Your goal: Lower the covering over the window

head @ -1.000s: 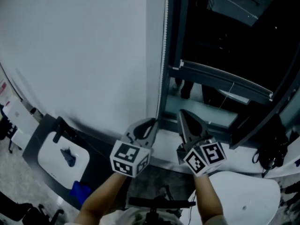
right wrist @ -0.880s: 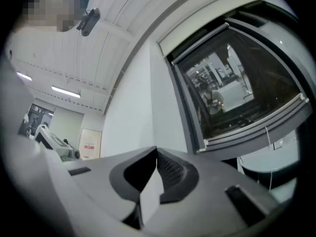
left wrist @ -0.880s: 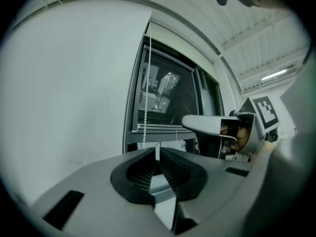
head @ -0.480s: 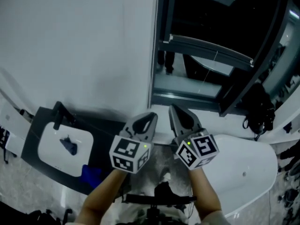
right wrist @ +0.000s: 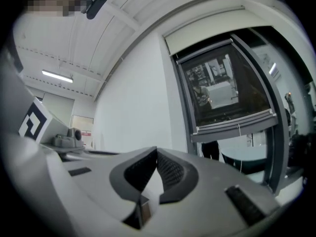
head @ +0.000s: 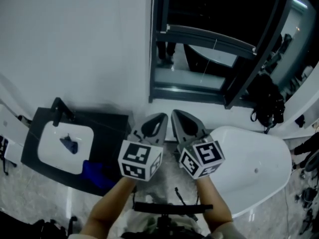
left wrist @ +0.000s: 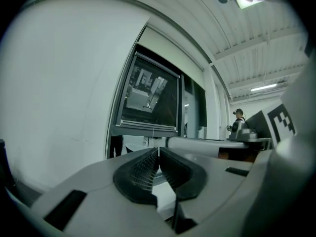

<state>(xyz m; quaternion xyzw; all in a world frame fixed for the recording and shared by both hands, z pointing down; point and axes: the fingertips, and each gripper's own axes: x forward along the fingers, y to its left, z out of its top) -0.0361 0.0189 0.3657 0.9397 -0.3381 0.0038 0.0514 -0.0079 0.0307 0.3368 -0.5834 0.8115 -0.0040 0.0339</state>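
The dark-framed window [head: 199, 59] is set in the white wall ahead. The covering's grey bottom rail [head: 209, 36] crosses it, with a strip of glass showing below. My left gripper [head: 160, 117] and right gripper [head: 174, 114] hang side by side in front of the sill, both shut and holding nothing, clear of the window. In the left gripper view the pads [left wrist: 148, 169] meet, and the rail [left wrist: 148, 127] lies beyond with a thin cord [left wrist: 153, 132] hanging from it. The right gripper view shows closed pads [right wrist: 165, 169] and the rail [right wrist: 232, 127] to the right.
A white basin [head: 65, 146] in a black counter with a black tap [head: 62, 111] sits lower left, with a blue cloth [head: 94, 176] beside it. A white bathtub [head: 254, 168] lies lower right. A dark bag [head: 264, 101] hangs by the window's right edge. A person [left wrist: 238, 122] stands far off.
Both grippers have drawn back from the window's left edge and sill, staying shut. The window now sits higher in the head view, with more of the basin and bathtub showing.
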